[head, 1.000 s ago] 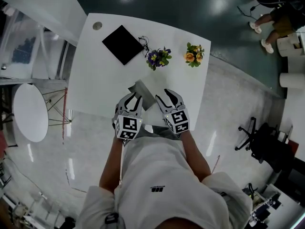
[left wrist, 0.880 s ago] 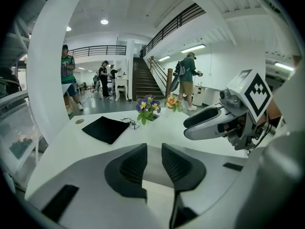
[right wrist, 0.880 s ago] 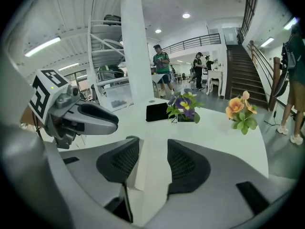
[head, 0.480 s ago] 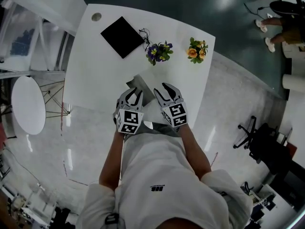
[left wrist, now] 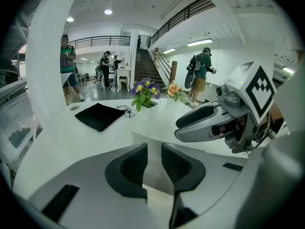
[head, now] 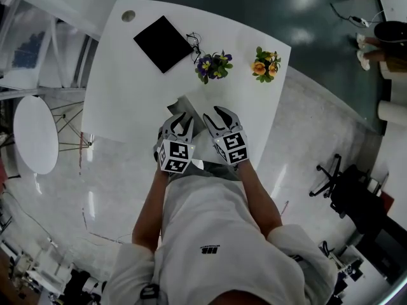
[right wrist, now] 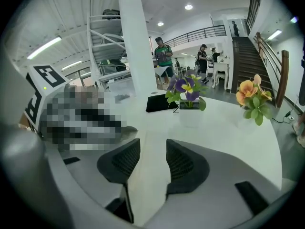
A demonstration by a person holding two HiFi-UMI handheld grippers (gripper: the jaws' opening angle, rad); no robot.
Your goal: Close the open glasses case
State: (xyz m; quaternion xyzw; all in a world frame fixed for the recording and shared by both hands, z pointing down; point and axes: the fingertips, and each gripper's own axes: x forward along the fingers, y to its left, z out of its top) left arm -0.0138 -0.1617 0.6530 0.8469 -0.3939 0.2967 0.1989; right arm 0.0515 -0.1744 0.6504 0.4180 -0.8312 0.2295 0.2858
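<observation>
Just below the centre of the head view, near the front edge of the table (head: pixel 127 94), the open glasses case (head: pixel 185 105) lies with its grey lid seemingly raised. The left gripper (head: pixel 181 119) is right at it, jaws narrowly apart and clamping nothing. The right gripper (head: pixel 215 114), beside it, has just been closing and keeps a slim, empty gap. An off-centre push could skid the light case toward the purple flowers (head: pixel 213 65) instead of folding it.

We are finding left half of table (head: pixel 121 94) lying free for passage. Black pouch (head: pixel 164 43) is occupying far left part. Purple flowers (head: pixel 213 65) and orange flowers (head: pixel 267 64) are standing well apart at far side, leaving passable gap. Open glasses case (head: pixel 183 102) is blocking near centre.
</observation>
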